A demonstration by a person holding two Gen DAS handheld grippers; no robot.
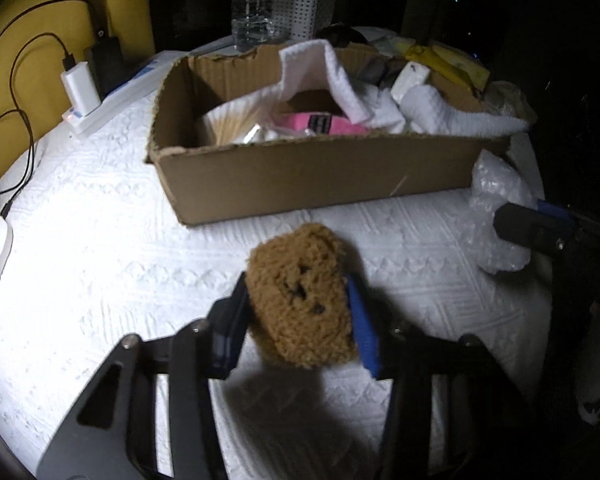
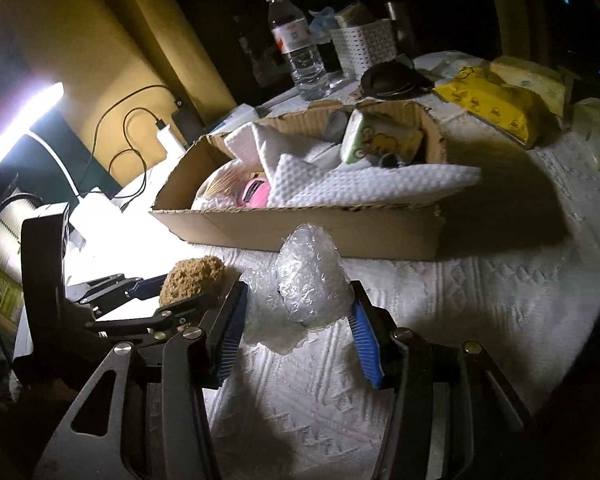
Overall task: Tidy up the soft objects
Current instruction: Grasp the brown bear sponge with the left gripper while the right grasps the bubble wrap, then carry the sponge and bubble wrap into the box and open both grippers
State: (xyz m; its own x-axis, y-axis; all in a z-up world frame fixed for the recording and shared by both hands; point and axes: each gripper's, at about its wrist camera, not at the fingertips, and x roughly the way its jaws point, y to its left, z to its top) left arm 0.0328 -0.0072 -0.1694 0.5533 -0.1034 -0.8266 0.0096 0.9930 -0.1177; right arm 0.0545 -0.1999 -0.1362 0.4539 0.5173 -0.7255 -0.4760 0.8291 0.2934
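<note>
My left gripper (image 1: 298,300) is shut on a brown fuzzy sponge (image 1: 300,292) and holds it above the white quilted cloth (image 1: 100,240), in front of the cardboard box (image 1: 300,180). The sponge also shows in the right wrist view (image 2: 190,280). My right gripper (image 2: 298,312) is shut on a wad of bubble wrap (image 2: 308,280), just in front of the box (image 2: 320,232). The bubble wrap shows at the right in the left wrist view (image 1: 496,216). The box holds white foam sheets (image 2: 340,184), a pink item (image 2: 256,192) and a tissue pack (image 2: 376,136).
A power strip with a white charger (image 1: 80,92) and cables lies at the left. A water bottle (image 2: 300,40) and a white perforated basket (image 2: 364,44) stand behind the box. Yellow wipe packs (image 2: 496,104) lie at the back right. A bright lamp (image 2: 24,124) stands at the left.
</note>
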